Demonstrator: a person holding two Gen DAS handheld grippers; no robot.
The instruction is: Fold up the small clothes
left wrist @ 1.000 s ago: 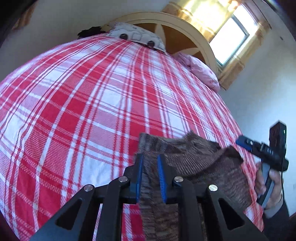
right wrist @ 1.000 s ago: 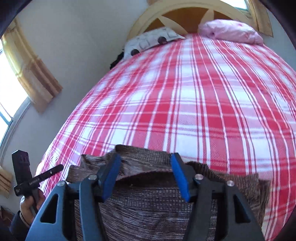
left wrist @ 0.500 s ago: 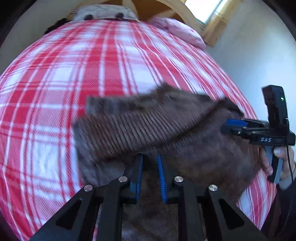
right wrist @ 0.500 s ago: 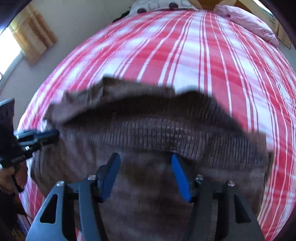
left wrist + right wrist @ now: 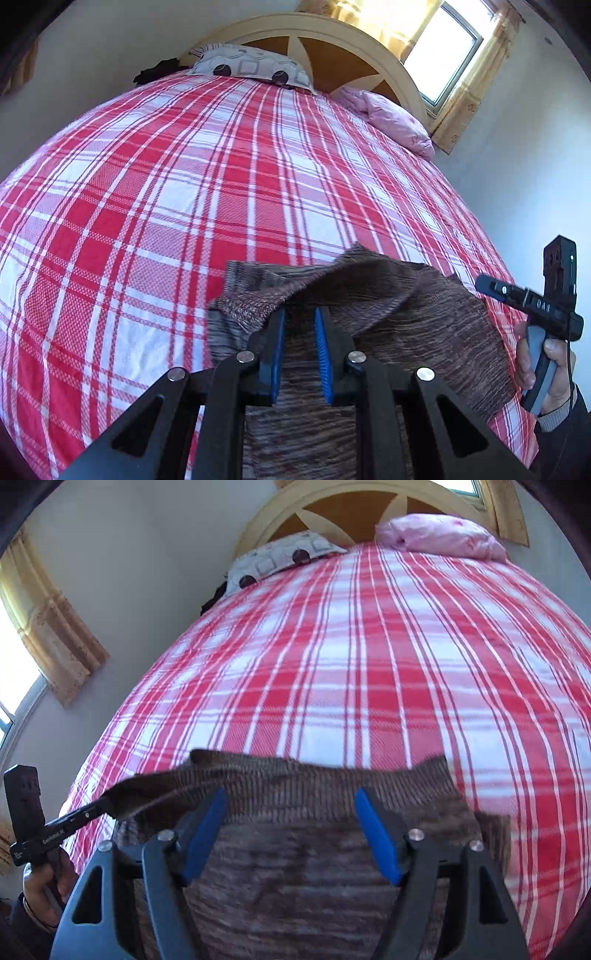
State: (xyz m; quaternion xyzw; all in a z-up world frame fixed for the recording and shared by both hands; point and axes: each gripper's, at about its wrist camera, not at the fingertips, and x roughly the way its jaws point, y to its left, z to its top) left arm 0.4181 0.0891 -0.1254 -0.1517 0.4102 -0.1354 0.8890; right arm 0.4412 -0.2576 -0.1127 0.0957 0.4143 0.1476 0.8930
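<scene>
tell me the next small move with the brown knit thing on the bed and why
Probably open the left tongs and let go. They are pinched on the edge of the brown knit garment, a fold of which is raised off the red plaid bedspread, while the right tongs have just been opening and press on nothing. Releasing should let the folded layer settle flat.

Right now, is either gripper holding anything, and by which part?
The left gripper pinches the brown knit garment by its raised side edge. The right gripper holds nothing: its fingers have just been opening, with the garment loose between them.
</scene>
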